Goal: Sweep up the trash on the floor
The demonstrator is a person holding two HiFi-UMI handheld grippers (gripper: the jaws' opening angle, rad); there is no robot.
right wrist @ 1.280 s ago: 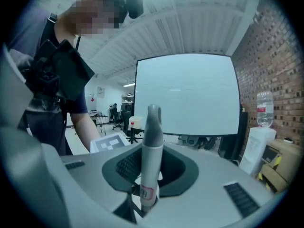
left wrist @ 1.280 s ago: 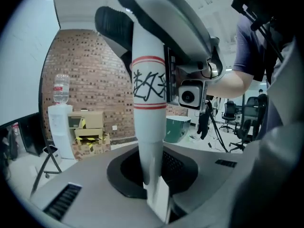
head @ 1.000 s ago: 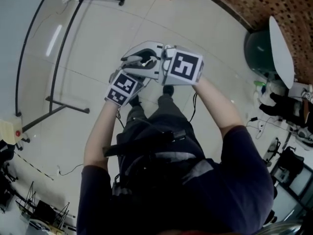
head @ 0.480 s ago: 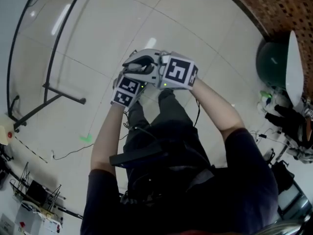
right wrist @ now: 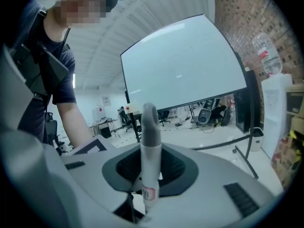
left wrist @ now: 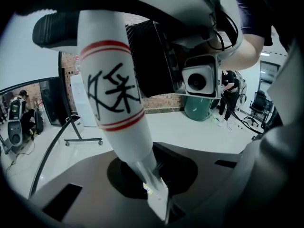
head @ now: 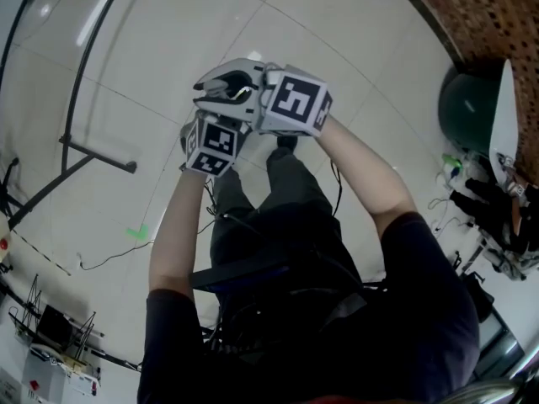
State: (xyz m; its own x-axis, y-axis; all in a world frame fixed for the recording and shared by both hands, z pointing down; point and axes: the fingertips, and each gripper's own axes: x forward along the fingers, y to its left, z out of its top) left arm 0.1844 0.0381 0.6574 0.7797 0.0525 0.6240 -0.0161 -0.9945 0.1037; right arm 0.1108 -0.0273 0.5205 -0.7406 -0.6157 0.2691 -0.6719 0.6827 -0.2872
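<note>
Closest in: the left hand-held gripper (left wrist: 154, 191) is clenched on a thick handle (left wrist: 114, 103). It's white with red rings and a black character painted on it, and it tilts up and to the left in that gripper's view. The right hand-held gripper (right wrist: 145, 198) is grasping a slim handle (right wrist: 151, 146), white with a grey cap, standing pretty much upright between the jaws. In the head view the two grippers sit side by side in front of the person, over the pale floor (head: 354, 74). The only bit of trash I can spot is a small green scrap (head: 137, 233). It's lying on the floor off to the person's left, well apart from both grippers. Further out there's a black metal stand (head: 97, 154), then a green bin (head: 466, 108) by the brick wall (head: 472, 7).
</note>
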